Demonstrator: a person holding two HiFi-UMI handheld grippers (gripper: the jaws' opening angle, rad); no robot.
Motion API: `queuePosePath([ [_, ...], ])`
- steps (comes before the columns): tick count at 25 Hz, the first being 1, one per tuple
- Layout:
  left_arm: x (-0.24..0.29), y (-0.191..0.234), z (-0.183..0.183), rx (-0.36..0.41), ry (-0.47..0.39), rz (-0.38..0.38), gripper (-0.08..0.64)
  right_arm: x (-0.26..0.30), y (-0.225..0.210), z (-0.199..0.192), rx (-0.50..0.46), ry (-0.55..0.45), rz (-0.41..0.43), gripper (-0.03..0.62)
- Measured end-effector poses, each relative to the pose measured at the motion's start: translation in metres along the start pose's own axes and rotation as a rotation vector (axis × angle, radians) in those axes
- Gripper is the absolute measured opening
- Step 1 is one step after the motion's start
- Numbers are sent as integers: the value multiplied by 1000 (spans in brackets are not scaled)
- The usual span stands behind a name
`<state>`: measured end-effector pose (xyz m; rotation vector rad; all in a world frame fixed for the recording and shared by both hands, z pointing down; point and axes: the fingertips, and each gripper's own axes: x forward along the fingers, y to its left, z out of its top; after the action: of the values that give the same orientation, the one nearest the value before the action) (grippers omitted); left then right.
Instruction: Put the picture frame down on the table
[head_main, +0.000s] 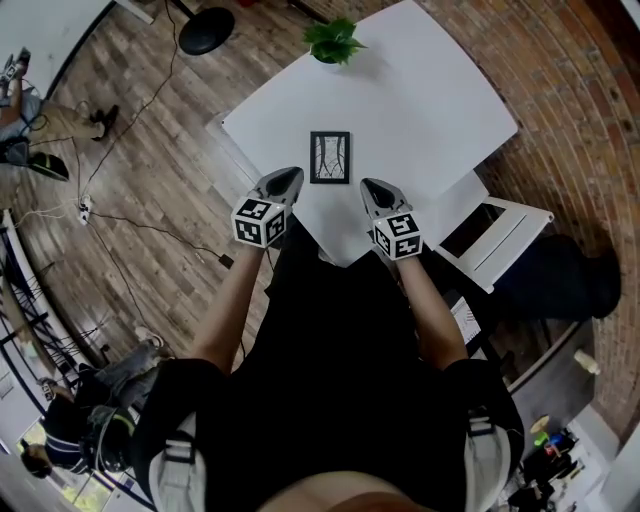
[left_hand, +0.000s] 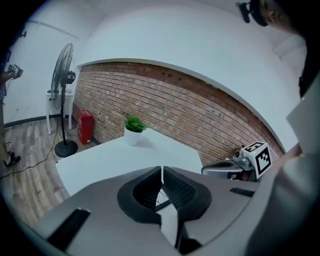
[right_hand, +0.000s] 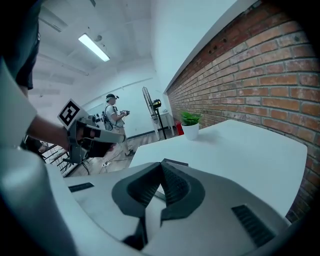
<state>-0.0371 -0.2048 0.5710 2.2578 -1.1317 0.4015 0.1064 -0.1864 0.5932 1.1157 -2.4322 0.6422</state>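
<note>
Frame (head_main: 330, 157): flat on counter (head_main: 430, 100), between both claws, just ahead, apart from them.
Left claw (head_main: 291, 176): pressed together, empty.
Right claw (head_main: 369, 185): pressed together, empty.

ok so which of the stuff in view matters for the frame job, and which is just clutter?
Job:
- picture frame, lying flat on the table
- left gripper and right gripper, both shut and empty, either side of the frame

Clutter:
- potted plant at the table's far edge
- fan on the floor
</note>
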Motion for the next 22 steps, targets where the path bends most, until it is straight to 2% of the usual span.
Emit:
queuePosePath([
  [9, -18, -26, -3, 17, -15, 24, 29, -21, -3, 4, -27, -30, 30, -2],
  [14, -28, -40, -10, -18, -23, 43, 29, -32, -3, -1, -38, -41, 60, -2],
  [22, -50, -61, -23, -7, -31, 97, 29, -48, -2, -11, -59, -50, 104, -2],
])
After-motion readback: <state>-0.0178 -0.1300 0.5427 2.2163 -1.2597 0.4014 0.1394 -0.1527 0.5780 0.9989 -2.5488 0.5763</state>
